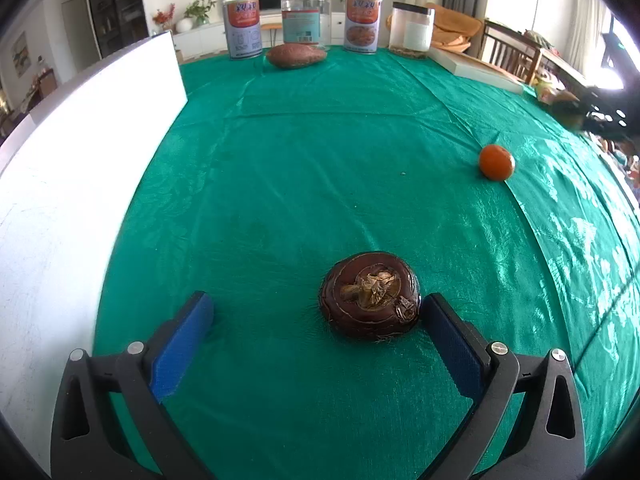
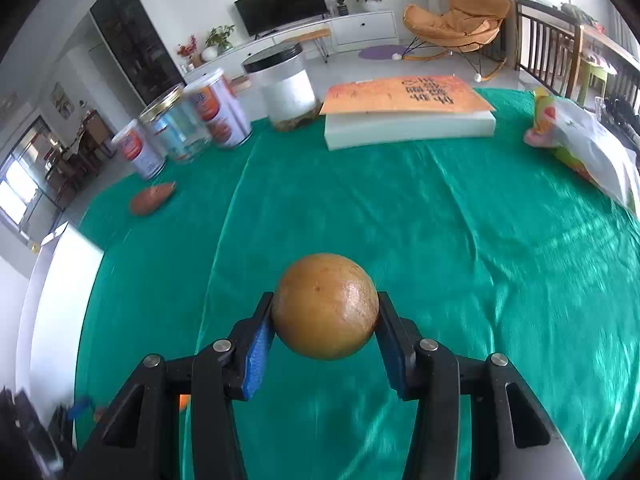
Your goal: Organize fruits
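Note:
My right gripper (image 2: 325, 312) is shut on a round yellow-brown fruit (image 2: 325, 306), its blue pads pressing both sides, held above the green tablecloth (image 2: 400, 208). My left gripper (image 1: 316, 308) stands open low over the cloth. A dark brown taro-like root (image 1: 370, 296) lies between its fingers, against the right pad and well apart from the left one. An orange tangerine (image 1: 496, 162) rests on the cloth to the right. A reddish sweet potato (image 1: 295, 56) lies at the far edge, also visible as the sweet potato (image 2: 151, 199) in the right wrist view.
A white board (image 1: 80, 152) stands along the left side. Cans and jars (image 1: 304, 20) line the far edge, with a clear jar (image 2: 286, 88). A flat box with an orange cover (image 2: 408, 112) and a plastic snack bag (image 2: 580, 148) lie at the back right.

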Demonstrator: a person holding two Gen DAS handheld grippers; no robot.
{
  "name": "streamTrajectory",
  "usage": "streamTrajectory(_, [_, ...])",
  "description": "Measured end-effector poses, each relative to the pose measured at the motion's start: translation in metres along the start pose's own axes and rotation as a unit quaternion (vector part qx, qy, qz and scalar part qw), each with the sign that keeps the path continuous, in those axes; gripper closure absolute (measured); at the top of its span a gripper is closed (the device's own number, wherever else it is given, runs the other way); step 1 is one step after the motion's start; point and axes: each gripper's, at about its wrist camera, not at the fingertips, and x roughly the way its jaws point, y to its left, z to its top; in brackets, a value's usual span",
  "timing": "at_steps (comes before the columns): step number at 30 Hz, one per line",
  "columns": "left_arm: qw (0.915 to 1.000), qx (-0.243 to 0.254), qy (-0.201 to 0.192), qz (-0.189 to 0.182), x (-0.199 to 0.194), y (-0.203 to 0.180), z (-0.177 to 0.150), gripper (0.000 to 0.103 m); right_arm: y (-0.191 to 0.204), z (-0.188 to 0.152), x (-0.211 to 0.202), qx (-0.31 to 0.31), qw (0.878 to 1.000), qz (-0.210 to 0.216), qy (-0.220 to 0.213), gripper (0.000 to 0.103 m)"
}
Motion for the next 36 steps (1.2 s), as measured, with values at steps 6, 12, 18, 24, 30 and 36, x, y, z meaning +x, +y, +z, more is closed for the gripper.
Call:
streamTrajectory(6, [1.0,0.0,0.0,0.0,0.0,0.0,0.0,0.0,0.019,-0.132,-0.035,-0.013,0.999,-0.019,0.049,0.055])
streamTrajectory(12, [1.0,0.0,0.0,0.0,0.0,0.0,0.0,0.0,0.047,-0.181,-0.033,-0.039,0.996,-0.074,-0.032,0.05])
streamTrajectory(18, [1.0,0.0,0.0,0.0,0.0,0.0,0.0,0.0,0.056,-0.183,-0.021,-0.05,0.992,-0.113,-0.036,0.007])
streamTrajectory(24, [1.0,0.0,0.0,0.0,0.0,0.0,0.0,0.0,0.054,-0.178,-0.018,-0.041,0.991,-0.122,-0.035,0.0])
streamTrajectory(30, [1.0,0.0,0.0,0.0,0.0,0.0,0.0,0.0,0.053,-0.179,-0.019,-0.042,0.991,-0.121,-0.036,0.0])
streamTrajectory(36, [1.0,0.0,0.0,0.0,0.0,0.0,0.0,0.0,0.053,-0.179,-0.019,-0.042,0.991,-0.121,-0.036,0.0])
